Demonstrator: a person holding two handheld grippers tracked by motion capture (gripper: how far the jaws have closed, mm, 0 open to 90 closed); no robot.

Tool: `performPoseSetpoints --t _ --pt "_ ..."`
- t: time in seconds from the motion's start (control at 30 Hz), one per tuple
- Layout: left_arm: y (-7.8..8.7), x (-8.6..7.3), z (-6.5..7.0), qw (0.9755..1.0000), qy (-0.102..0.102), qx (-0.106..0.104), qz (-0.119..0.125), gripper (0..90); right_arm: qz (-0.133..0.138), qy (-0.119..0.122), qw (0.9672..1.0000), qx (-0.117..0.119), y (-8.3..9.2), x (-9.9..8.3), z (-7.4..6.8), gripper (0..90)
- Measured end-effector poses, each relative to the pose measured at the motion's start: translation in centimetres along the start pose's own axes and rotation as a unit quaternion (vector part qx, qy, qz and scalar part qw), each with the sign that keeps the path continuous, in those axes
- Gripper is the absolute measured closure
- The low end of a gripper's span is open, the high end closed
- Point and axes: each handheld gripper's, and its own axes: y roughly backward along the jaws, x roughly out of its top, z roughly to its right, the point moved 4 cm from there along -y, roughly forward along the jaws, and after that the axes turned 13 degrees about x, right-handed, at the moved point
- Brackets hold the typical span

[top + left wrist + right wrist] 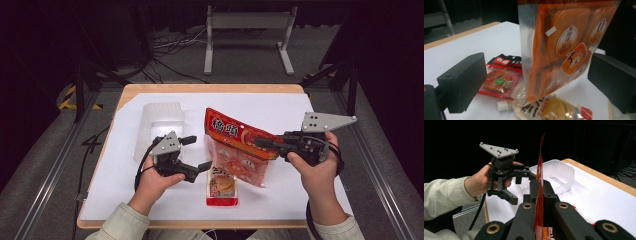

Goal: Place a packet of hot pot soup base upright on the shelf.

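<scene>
From the high view, the right gripper (267,143) holds the orange bag (240,150) up over the counter (300,107), its jaws pinched on the bag's edge. The bag could slip and drop onto the pouches below, because the pinch is thin.

In the left gripper view, the bag (564,47) hangs between the wide-apart jaws, not touched.

In the right gripper view, the jaws squeeze the bag's edge (540,195), and the left gripper (517,188) waits just beside it, near the white tub (559,173).
</scene>
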Motion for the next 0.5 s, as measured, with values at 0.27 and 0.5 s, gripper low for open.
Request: performPoseSetpoints --t 0.27,0.5 --pt "-1.7 0.2 0.2 0.9997 0.003 -0.022 0.005 3.4 0.002 0.002 1.0000 0.004 -0.3 -0.1 0.0 90.0" --pt "-3.5 0.3 1.0 0.9983 -0.001 -0.058 0.010 1.7 0.007 0.004 0.9999 0.005 -0.4 -0.1 0.1 90.0"
